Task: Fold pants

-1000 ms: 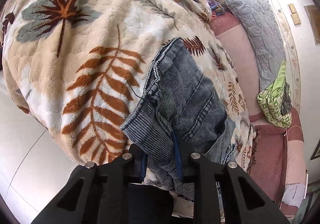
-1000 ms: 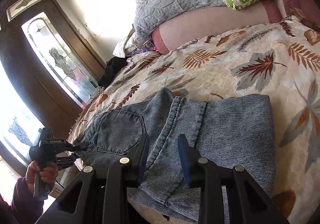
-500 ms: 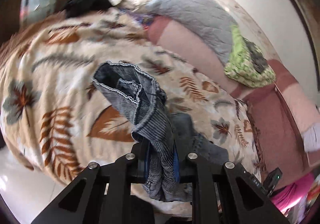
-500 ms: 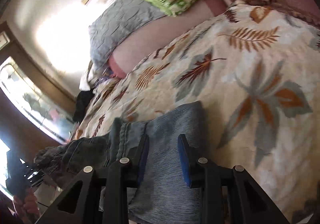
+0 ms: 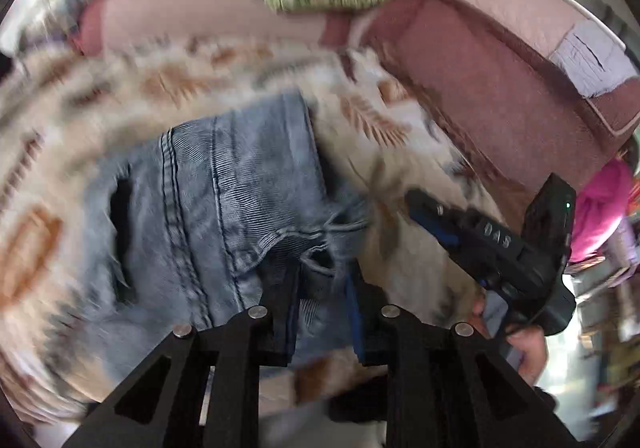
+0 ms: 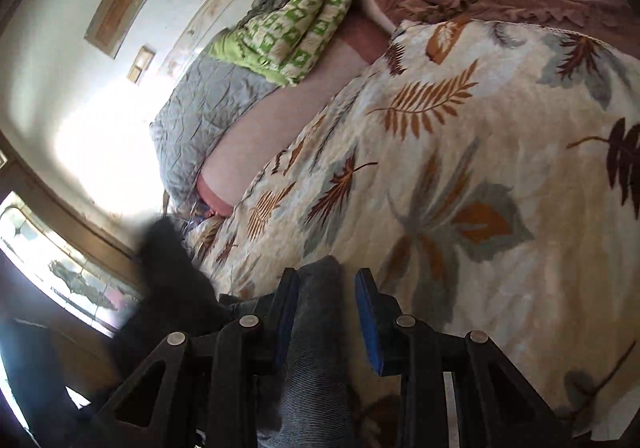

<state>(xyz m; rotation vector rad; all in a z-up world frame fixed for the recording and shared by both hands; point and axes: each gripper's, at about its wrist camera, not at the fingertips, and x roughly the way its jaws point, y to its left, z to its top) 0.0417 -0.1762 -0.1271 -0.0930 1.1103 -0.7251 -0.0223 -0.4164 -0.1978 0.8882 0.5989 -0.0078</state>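
- The left tongs (image 5: 323, 290) have a fold of the denim pants (image 5: 224, 199) between their blue-lined pads; the jaws have just been easing apart a little, and the cloth's frayed edge and loose threads bunch at the tips. They are clamped on the pants.
- The right tongs (image 6: 326, 298) have a narrow ridge of the same pants (image 6: 316, 332) running up between the fingers; the gap stays fairly narrow, but the cloth lies against the left pad only and the right pad stands clear, so I cannot tell whether they truly grip it.
- Seen from the left wrist, the pants lie spread on the leaf-print blanket (image 5: 372, 119), seams and a dark slit showing, folded over on themselves just ahead of the left tongs. The view is smeared with motion.
- To the right of the pants in that view, the right tongs (image 5: 430, 213) reach in over the blanket, a hand (image 5: 528, 348) wrapped round their black handle.
- Beyond the pants, the blanket (image 6: 460, 151) covers the bed; past its far edge runs a pink cushion back (image 6: 280, 115).
- On top of that back, farther from the pants, lie a grey quilted cover (image 6: 200, 107) and a green-and-white patterned cloth (image 6: 296, 31).
- A dark blurred shape (image 6: 172, 272) sits left of the right tongs; I cannot make out what it is.
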